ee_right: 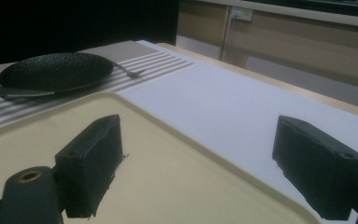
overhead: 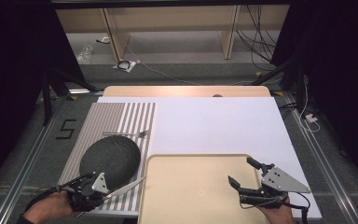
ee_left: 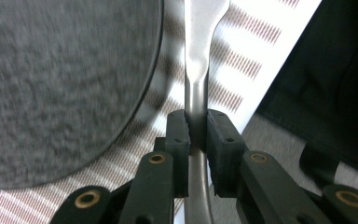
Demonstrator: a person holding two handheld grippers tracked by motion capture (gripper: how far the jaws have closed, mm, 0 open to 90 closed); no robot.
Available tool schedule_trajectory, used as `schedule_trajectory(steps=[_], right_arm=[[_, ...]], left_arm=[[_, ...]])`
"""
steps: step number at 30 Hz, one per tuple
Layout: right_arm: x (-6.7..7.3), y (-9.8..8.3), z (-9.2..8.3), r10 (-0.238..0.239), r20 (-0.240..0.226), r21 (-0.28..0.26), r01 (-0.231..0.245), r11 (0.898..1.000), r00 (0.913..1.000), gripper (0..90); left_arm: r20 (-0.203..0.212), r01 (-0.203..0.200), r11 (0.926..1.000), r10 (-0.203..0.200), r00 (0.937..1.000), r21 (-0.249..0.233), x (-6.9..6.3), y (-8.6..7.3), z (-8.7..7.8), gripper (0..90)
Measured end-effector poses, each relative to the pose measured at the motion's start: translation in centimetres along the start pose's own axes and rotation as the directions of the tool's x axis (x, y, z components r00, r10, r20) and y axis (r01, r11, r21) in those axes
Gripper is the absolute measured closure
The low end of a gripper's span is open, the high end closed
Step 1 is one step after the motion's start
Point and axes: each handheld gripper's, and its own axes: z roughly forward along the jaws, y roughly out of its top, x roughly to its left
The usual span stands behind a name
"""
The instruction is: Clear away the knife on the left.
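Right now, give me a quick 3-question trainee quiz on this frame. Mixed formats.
1. True or false: the left gripper has its fingers shut on a knife.
2. Multiple choice: the fork lies (a) on the beige tray, (b) on the striped placemat beyond the dark plate, (c) on the plate.
3. Fill in: the right gripper hangs open over the ____.

Key: 1 true; 2 b; 3 beige tray.
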Motion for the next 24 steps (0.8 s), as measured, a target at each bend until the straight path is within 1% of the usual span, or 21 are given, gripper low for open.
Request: schedule_trajectory(steps=[2,4,8,12,14,17,19,22,24], right_arm=[[0.0,0.0,0.0,0.0,0.002,0.001,0.0,1.0,1.0,16.7],[0.0,0.0,-0.1,0.0,0.003,0.005,0.0,1.0,1.0,16.7],[0.0,0.0,-0.1,0.002,0.0,-0.001,-0.002,1.0,1.0,16.7],[0.0,0.1,-0.1,0.0,0.001,0.003,0.0,1.0,1.0,16.7],[0.0,0.0,-0.1,0.001,0.001,0.003,-0.001,1.0,1.0,16.7],[0.0,0.1,-0.1,0.0,0.0,-0.009,0.0,1.0,1.0,16.7],[0.0,0.1,-0.1,0.002,0.0,-0.011,-0.002,1.0,1.0,16.7],[0.0,0.1,-0.1,0.0,0.0,-0.01,0.0,1.0,1.0,16.7],[0.0,0.1,-0.1,0.001,0.001,-0.011,-0.001,1.0,1.0,16.7]], left_arm=[[-0.003,0.01,0.9992,-0.01,0.9999,-0.037,-0.3,0.6,-0.2,79.2],[-0.009,0.025,0.997,-0.026,0.9996,-0.073,-0.5,1.2,-0.4,79.2],[-0.02,0.032,0.9944,-0.034,0.9992,-0.101,-1.0,2.5,-0.6,79.2],[-0.004,0.037,0.9912,-0.038,0.9993,-0.127,-1.4,3.8,-0.8,79.2],[0.0,0.037,0.9892,-0.037,0.9993,-0.142,-1.6,4.5,-0.8,79.2],[0.02,0.023,0.9877,-0.02,0.9996,-0.155,-1.9,5.4,-0.8,79.2],[0.022,0.014,0.9877,-0.011,0.9997,-0.156,-2.2,6.1,-0.7,79.2],[0.039,0.004,0.9864,0.002,0.9992,-0.164,-2.5,7.0,-0.6,79.2],[0.038,-0.008,0.9866,0.014,0.9992,-0.163,-2.6,7.5,-0.5,79.2]])
